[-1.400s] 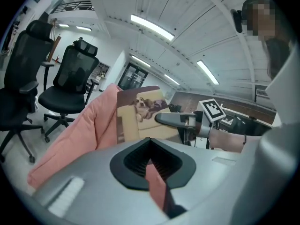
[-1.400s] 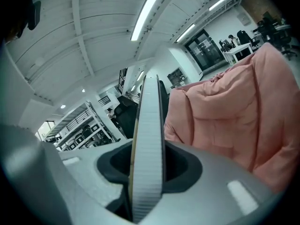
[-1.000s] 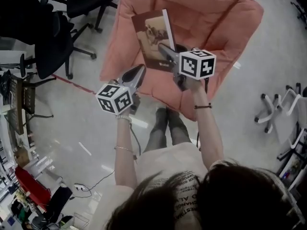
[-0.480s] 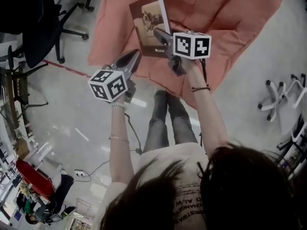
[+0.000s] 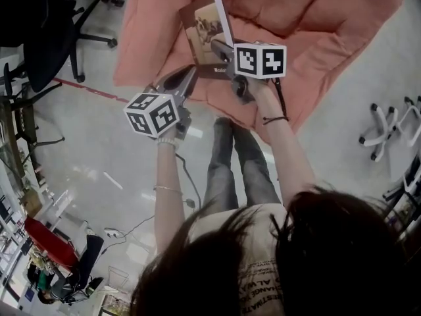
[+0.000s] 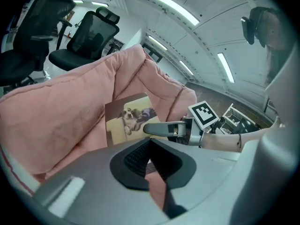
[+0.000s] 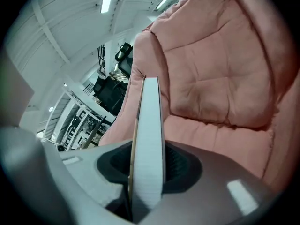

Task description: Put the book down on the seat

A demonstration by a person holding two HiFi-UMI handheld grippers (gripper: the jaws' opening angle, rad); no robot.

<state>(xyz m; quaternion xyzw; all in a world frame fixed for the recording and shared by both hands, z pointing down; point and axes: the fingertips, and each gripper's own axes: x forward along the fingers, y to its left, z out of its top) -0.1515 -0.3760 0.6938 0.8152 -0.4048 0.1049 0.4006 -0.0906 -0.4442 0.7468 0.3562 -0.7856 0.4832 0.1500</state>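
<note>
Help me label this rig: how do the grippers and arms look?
Left gripper and right gripper: grey, tapered, black ribbed pads, each with a white cube of black square markers. Bare arms, a bracelet on each wrist; dark cable under the left.

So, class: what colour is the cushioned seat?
The seat is salmon pink, clearest in the right gripper view.

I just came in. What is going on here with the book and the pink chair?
A person faces a pink cushioned seat with a gripper in each hand. The right gripper is shut on a book with a dog on its cover and holds it tilted above the seat cushion; the book does not lie flat yet. The left gripper holds nothing, its jaws together, near the seat's front edge.
</note>
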